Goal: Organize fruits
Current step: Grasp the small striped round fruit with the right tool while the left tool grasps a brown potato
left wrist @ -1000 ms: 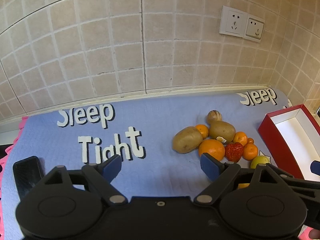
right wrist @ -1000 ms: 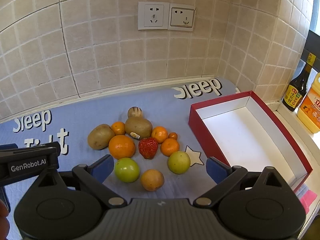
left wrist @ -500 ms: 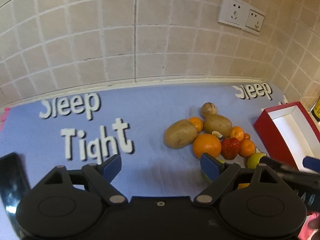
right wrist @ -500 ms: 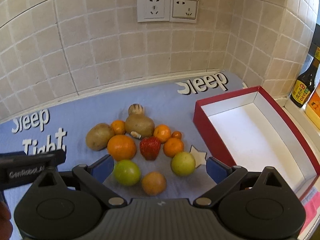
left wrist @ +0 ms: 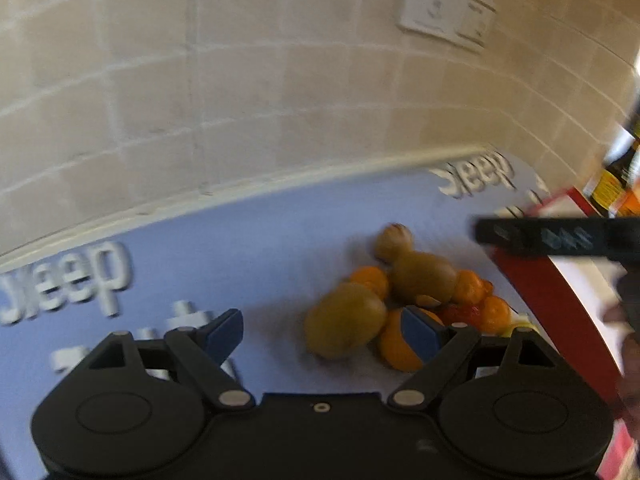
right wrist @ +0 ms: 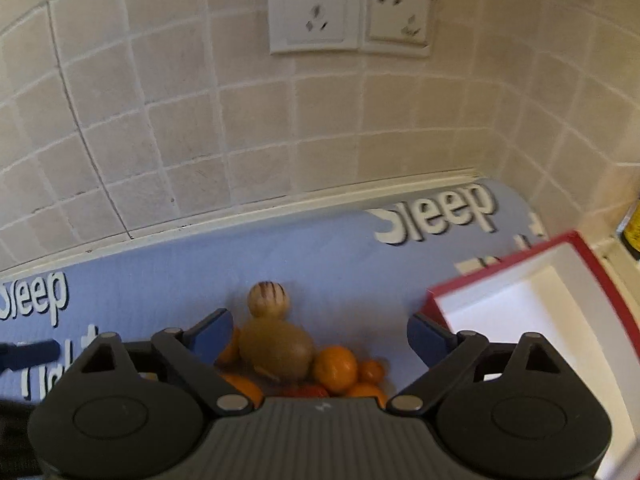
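Observation:
A pile of fruit lies on the blue mat: a brown potato-like fruit (left wrist: 344, 320), a kiwi (left wrist: 424, 276) (right wrist: 276, 348), a large orange (left wrist: 396, 348), small oranges (right wrist: 335, 368), a strawberry (left wrist: 460, 314) and a small round striped fruit (right wrist: 268, 299). The red box with white inside (right wrist: 532, 304) stands to the right. My left gripper (left wrist: 322, 330) is open, just short of the pile. My right gripper (right wrist: 320, 334) is open above the kiwi. The green fruits are hidden under the gripper bodies.
The tiled wall with two sockets (right wrist: 348, 20) runs behind the mat (right wrist: 200, 272). Bottles (left wrist: 612, 184) stand at the far right past the box. My right gripper's finger crosses the left wrist view (left wrist: 560, 236), blurred.
Both grippers have moved forward and lower toward the fruit pile. The left one has swung right. The near fruits have slipped out of the right view.

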